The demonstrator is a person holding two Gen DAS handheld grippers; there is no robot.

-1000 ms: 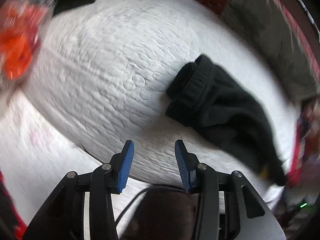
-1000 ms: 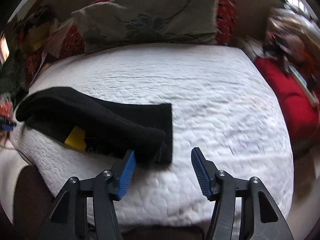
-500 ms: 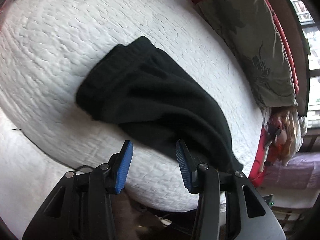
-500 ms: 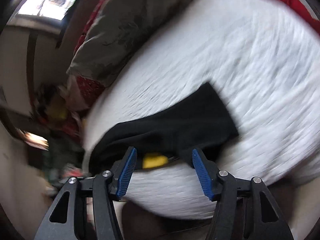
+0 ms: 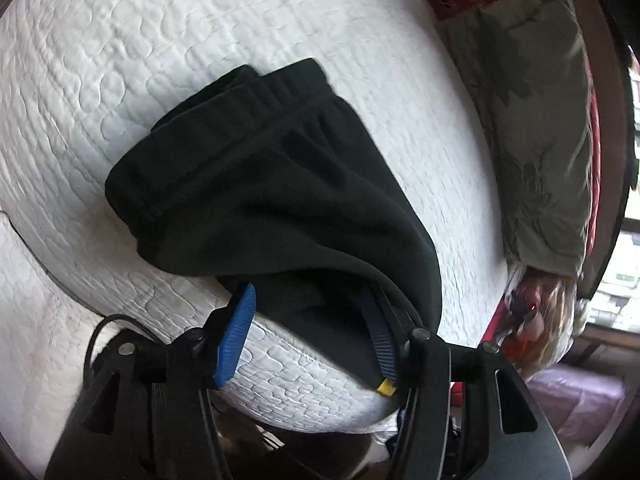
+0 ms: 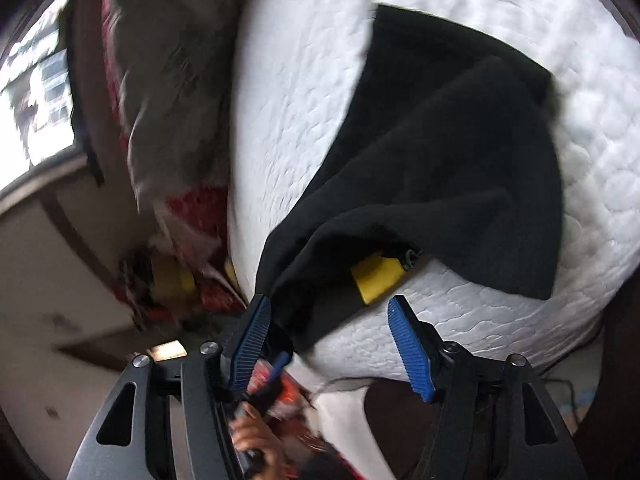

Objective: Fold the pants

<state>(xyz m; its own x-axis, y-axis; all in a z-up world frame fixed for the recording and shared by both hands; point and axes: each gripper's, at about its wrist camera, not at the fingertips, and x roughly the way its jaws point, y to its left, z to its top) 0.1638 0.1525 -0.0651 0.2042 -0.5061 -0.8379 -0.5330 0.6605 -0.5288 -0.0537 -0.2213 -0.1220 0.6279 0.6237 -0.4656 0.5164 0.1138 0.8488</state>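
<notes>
Pants bunched black along near mattress edge; left gripper and right gripper opening astride the draped hem, pinching nothing yet, poised to lift for folding

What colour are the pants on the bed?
Black pants, with a yellow tag; clearest in the left wrist view.

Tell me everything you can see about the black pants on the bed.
The black pants look like soft, fleecy knit with a ribbed elastic waistband. They lie doubled lengthwise on the white quilted mattress, near its edge, with some cloth draping over it. A yellow tag peeks from under a fold. The left hand-held gripper is opening around the draped fabric, one pad tucked under it; the right hand-held gripper, also opening, frames cloth near the tag.
</notes>
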